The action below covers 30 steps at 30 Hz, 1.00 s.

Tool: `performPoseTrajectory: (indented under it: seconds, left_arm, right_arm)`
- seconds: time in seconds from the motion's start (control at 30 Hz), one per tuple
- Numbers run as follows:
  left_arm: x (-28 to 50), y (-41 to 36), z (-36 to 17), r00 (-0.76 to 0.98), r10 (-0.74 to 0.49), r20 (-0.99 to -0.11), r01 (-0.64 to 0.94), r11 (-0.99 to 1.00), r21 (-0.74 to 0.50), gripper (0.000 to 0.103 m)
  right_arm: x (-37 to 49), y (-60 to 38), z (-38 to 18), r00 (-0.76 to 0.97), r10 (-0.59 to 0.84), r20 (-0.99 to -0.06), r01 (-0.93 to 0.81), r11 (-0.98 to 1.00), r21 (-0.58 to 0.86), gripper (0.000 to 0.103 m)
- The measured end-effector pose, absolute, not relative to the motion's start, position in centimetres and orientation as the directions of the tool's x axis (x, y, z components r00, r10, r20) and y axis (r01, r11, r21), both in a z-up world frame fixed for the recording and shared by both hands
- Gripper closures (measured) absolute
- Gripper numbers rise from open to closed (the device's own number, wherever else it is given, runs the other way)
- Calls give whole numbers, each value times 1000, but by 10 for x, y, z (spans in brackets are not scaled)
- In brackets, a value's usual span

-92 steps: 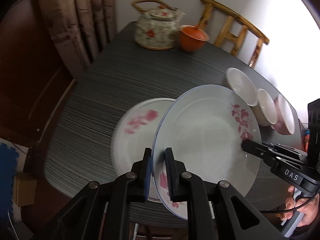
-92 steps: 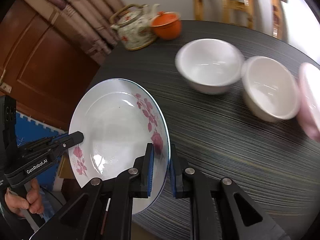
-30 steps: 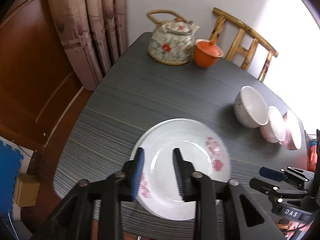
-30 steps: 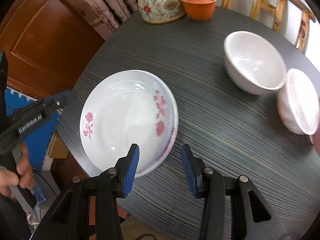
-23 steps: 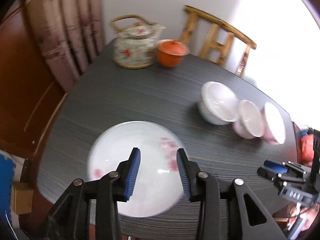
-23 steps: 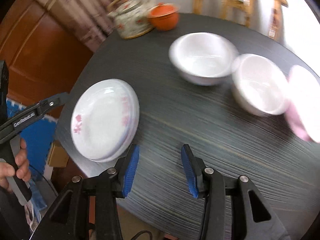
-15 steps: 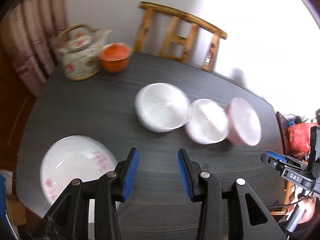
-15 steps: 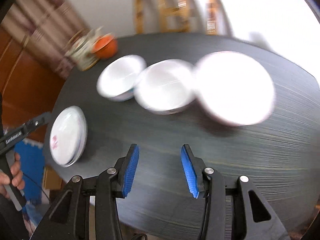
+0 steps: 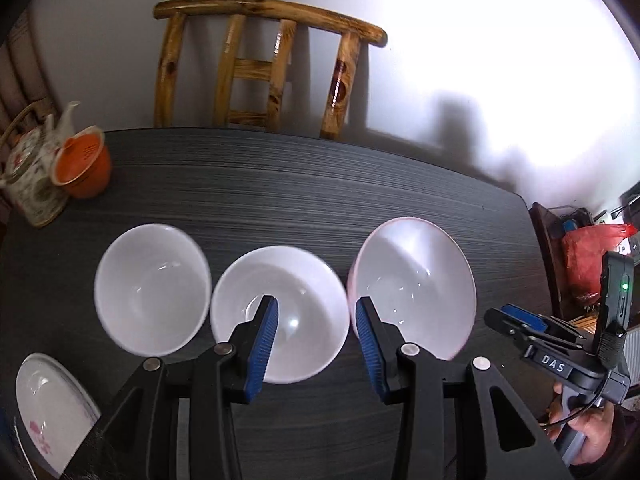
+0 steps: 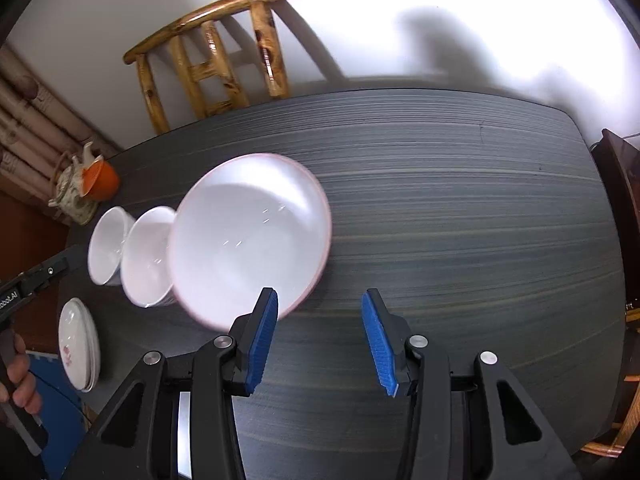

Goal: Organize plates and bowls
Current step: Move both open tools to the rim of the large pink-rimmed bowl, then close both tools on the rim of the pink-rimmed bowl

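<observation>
Three glazed bowls in a row on the bench right of the plate stack (image 9: 48, 404) — pink-rimmed bowl (image 9: 414, 286) farthest, probably touching the middle bowl (image 9: 280, 312). Hard, slick, breakable; best pinched at the rim wall. Left tool (image 9: 316, 344) and right tool (image 10: 318, 336) both agape, holding nothing.

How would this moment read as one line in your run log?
plates: stacked | three bowls: side by side, unstacked | left claw: open, empty | right claw: open, empty

White letters "DAS" stand on the black body of the right claw (image 9: 516, 322), seen at the right edge of the left wrist view. In the right wrist view the left claw (image 10: 52, 268) bears white lettering cut off by the frame's edge, reading "obot.AI".
</observation>
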<state>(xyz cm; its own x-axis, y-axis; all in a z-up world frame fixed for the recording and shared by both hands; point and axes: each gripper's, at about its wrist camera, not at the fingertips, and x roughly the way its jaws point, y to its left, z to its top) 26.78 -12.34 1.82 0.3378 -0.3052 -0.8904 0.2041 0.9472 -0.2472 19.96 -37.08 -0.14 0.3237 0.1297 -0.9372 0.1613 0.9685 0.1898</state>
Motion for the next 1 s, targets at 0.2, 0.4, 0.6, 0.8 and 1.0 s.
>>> performPoseTrajectory:
  seconds: [0.2, 0.4, 0.6, 0.8, 1.0]
  left_arm:
    - [283, -143, 0, 321, -269, -908, 212, 955, -208, 62]
    - [299, -155, -19, 300, -248, -921, 221, 957, -186, 62]
    - [310, -171, -31, 297, -230, -927, 239, 958, -161, 62]
    - [317, -185, -39, 281, -224, -933, 272, 951, -147, 62]
    - [320, -196, -44, 260, -202, -944, 289, 949, -124, 89]
  right_arm:
    - [221, -382, -27, 298, 147, -943, 179, 962, 206, 61]
    - [237, -379, -44, 276, 144, -950, 172, 965, 197, 61]
    - [247, -376, -57, 261, 152, -953, 180, 962, 203, 72]
    - [248, -378, -65, 250, 174, -952, 184, 957, 223, 82]
    - [249, -380, -68, 250, 206, -946, 184, 949, 255, 87]
